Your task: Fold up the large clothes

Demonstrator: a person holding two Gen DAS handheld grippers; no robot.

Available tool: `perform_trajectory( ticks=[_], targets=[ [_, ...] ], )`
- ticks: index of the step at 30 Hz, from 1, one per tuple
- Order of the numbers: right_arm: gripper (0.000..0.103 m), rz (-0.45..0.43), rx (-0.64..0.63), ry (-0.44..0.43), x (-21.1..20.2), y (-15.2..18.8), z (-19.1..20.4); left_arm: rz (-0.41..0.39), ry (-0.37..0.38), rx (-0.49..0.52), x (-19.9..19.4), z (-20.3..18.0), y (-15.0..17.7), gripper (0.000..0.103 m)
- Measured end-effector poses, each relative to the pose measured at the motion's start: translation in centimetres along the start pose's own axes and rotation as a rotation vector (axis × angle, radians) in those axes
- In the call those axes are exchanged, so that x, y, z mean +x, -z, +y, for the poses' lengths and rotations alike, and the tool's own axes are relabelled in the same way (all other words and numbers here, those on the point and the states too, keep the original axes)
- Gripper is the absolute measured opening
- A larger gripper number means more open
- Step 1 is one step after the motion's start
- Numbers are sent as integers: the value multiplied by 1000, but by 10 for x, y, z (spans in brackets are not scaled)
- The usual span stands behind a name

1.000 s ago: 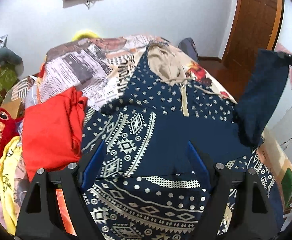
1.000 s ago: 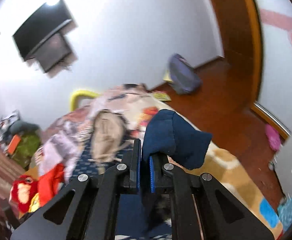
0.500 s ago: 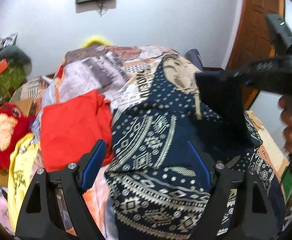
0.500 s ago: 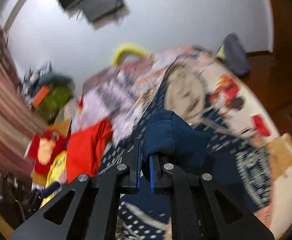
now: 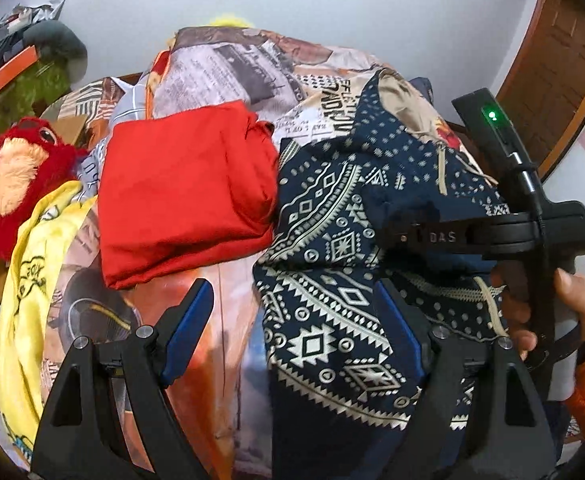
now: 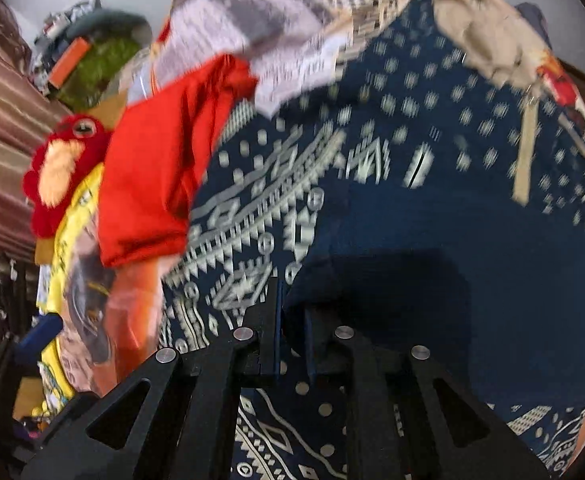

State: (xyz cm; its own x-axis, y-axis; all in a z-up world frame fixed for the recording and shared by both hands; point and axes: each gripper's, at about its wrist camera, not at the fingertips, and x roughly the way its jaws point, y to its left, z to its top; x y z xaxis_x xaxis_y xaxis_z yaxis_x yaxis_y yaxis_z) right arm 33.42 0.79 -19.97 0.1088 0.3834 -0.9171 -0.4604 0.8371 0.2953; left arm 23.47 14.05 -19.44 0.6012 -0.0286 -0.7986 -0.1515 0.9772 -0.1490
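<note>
A navy hoodie with a white pattern and a beige hood [image 5: 332, 216] lies spread on the bed; it fills the right wrist view [image 6: 392, 184]. My right gripper [image 6: 292, 320] is shut on the hoodie's plain navy sleeve [image 6: 380, 296] and holds it low over the hoodie's front. In the left wrist view the right gripper [image 5: 388, 232] reaches in from the right over the hoodie. My left gripper [image 5: 292, 320] is open and empty above the hoodie's left edge.
A folded red garment [image 5: 184, 196] lies left of the hoodie on the printed bedspread [image 5: 252, 68]. A yellow garment [image 5: 40, 264] and a red plush toy [image 5: 8, 176] lie further left. A wooden door [image 5: 560, 64] stands at the right.
My right gripper has carried the sleeve from high at the right down and left across the hoodie's front. My left gripper has shifted left, toward the hoodie's left edge.
</note>
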Motion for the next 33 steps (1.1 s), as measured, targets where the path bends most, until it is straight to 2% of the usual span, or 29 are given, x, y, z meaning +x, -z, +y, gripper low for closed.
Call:
perform_trajectory(
  ticks=[4,7,9,11,14,18,21,26,29,31,33],
  targets=[
    [18,39,-31,-3,-8,3,-2,9,-18,8,1,-3,2,81],
    [21,-5,-44,12,-35,6,-6,11,-15,4,2,-10,-1,81],
    [31,-50,-66,7,-59,8,-10,9,-9,10,3,-18,-5,81],
    [47,-121,-79,20,-88,10,-17,8,2,31,4,-31,-9,81],
    [47,-244,-98,49,-130,17,-30,19,19,59,10,-48,-15,81],
    [48,-329,-104,121,-166,28,-54,35,7,148,23,-78,-20,81],
    [48,-379,-84,212,-185,41,-84,82,-32,277,45,-105,-21,81],
    [48,-363,-16,353,-184,61,-142,128,-119,431,86,-133,-17,81],
    [48,-325,53,369,-176,73,-176,128,-131,456,102,-141,-21,80],
    [48,-295,108,370,-167,79,-196,109,-162,505,113,-149,-23,80],
    [48,-265,166,351,-154,86,-214,124,-190,553,128,-154,-24,80]
  ],
)
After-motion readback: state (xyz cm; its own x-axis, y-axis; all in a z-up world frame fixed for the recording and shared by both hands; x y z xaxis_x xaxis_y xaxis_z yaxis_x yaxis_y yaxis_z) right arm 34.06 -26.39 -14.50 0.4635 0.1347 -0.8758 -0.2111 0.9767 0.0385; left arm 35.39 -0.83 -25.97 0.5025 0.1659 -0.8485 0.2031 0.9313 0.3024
